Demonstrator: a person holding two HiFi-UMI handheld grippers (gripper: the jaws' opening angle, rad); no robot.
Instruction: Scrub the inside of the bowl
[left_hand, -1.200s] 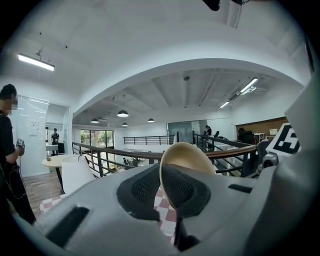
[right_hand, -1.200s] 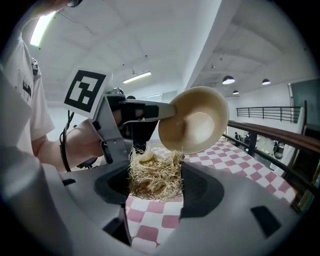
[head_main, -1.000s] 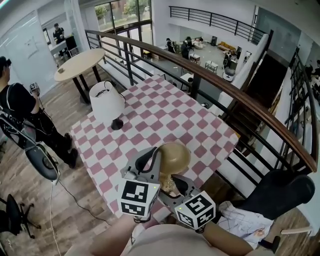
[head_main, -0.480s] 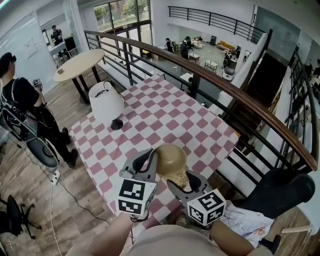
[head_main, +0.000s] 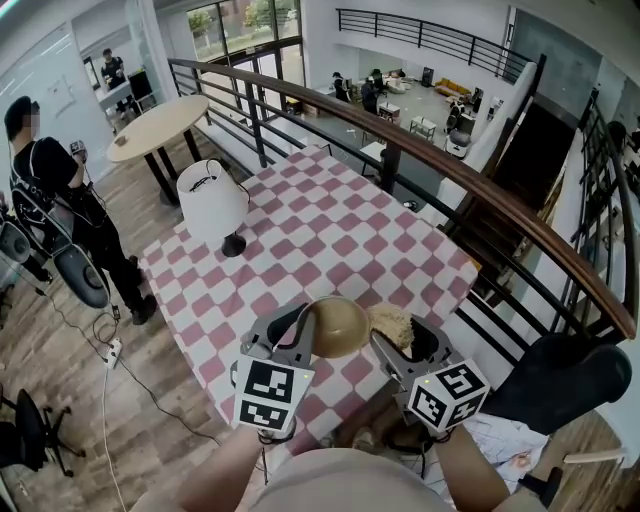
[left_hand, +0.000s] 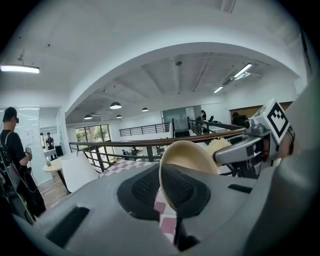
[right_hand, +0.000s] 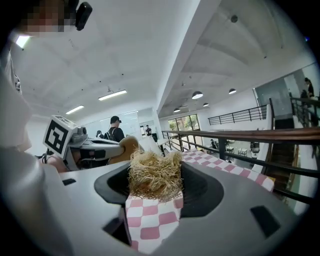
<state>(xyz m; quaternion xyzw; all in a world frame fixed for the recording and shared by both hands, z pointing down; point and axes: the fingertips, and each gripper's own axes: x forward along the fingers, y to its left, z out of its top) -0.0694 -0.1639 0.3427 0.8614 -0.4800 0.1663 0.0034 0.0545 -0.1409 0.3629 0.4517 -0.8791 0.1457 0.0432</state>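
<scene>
**Scrubber drawn clear of the bowl**

Head view: a second earlier you had the scrubber (head_main: 392, 324) pressed against the bowl (head_main: 338, 326). By this moment your right gripper (head_main: 398, 338) had carried it out to the right, and it sat just beside the rim without touching it. Your left gripper (head_main: 303, 325) held the bowl tilted in the air above the counter's (head_main: 330, 230) near edge. Nothing was rubbing the bowl, so this looked like a lift between strokes or the end of the scrub.

Left gripper view: your fingers were almost pressed together, pinching the bowl's thin rim.

Right gripper view: your fingers were clamped on the scrubber, its straw-like tuft standing up between them. The bowl sat beyond it to the left, apart.
</scene>
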